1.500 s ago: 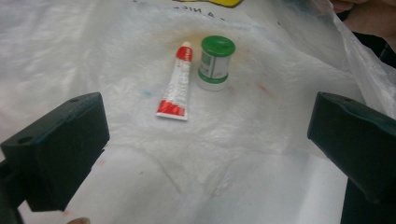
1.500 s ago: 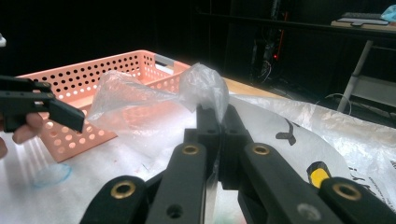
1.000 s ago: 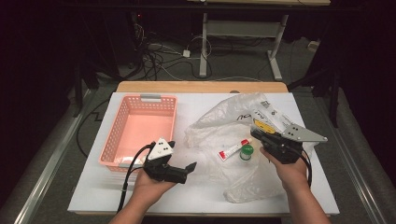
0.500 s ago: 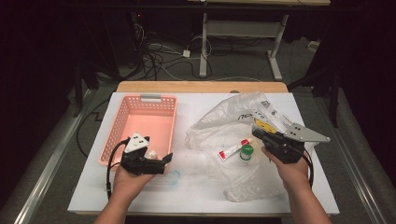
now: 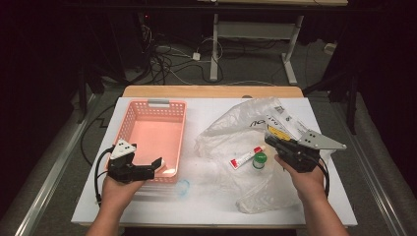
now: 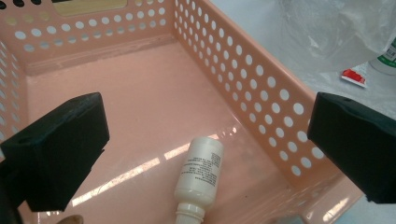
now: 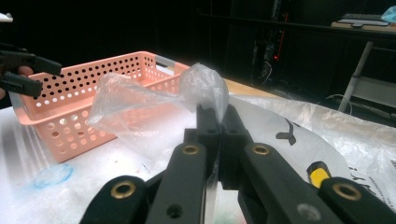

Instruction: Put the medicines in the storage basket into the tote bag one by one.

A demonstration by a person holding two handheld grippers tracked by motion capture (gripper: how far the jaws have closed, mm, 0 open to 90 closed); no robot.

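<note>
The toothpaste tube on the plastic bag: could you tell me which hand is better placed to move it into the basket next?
Likely the left: its tool is open and empty, while the right tool is shut on the plastic bag.

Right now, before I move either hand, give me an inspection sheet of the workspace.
Surface: white table top, faint blue ring mark near the basket.
Job's things: white bottle lying in the pink basket; clear plastic bag; toothpaste tube and green-capped bottle at the bag.
Clutter: nothing seen.
Grippers: left gripper open over the basket; right gripper shut on the plastic bag.
Cables: black cable loops from the left gripper.
Surroundings: dark floor, cable tangle, desk legs behind.
</note>
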